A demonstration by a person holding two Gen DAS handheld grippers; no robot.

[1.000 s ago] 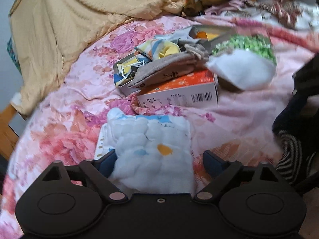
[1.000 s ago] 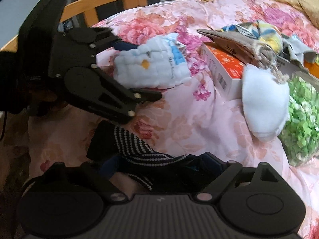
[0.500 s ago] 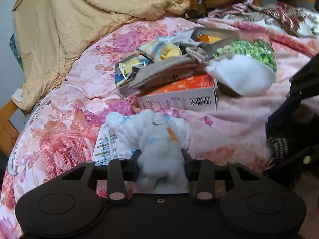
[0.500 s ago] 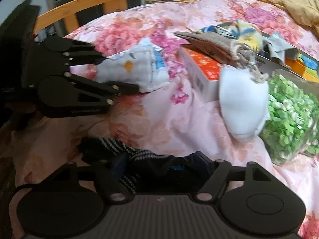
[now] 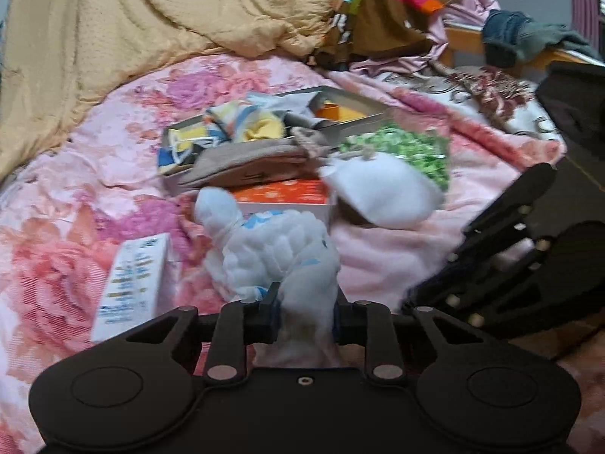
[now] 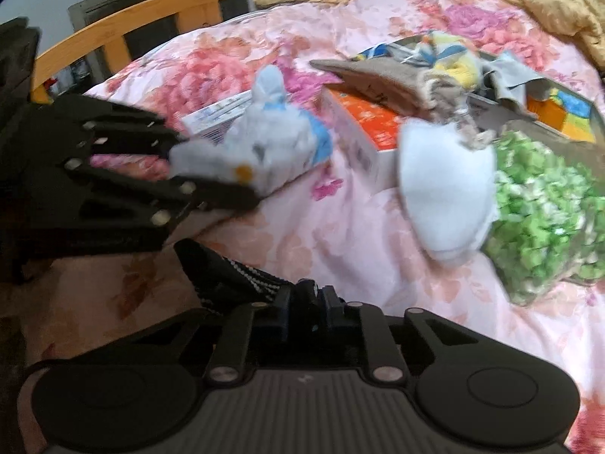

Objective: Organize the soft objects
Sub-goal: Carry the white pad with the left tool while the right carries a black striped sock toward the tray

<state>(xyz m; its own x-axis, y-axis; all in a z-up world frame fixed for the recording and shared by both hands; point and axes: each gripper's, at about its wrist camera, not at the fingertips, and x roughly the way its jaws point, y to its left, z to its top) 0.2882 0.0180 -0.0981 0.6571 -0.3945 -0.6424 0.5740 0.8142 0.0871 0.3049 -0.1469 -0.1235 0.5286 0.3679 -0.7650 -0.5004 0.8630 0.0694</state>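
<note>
A white quilted cloth (image 5: 276,249) with blue and orange marks is bunched up on the pink floral bedspread (image 5: 113,174). My left gripper (image 5: 306,314) is closing its jaws on the cloth's near end, and the pads squeeze it. The right wrist view shows the same cloth (image 6: 264,143) lifted between the left gripper's fingers (image 6: 211,189). A black sock with white stripes (image 6: 234,276) lies at the bed's near edge. My right gripper (image 6: 306,304) is closing on its end, and dark fabric fills the narrow gap between the pads. The right gripper (image 5: 435,287) also shows at the right of the left wrist view.
Behind the cloth lie an orange box (image 5: 280,193), a tan pouch (image 5: 245,162), a white soft pouch (image 5: 382,193), a green-filled bag (image 5: 401,151) and an open tin (image 5: 340,102) with colourful fabric. A small white carton (image 5: 132,280) lies left. A yellow blanket (image 5: 151,19) and the wooden bed rail (image 6: 132,26) border the bed.
Both grippers' jaws have narrowed from wide open. The left has pinched the white cloth and bunched it upward, uncovering the white carton. The right has closed on the striped sock.
</note>
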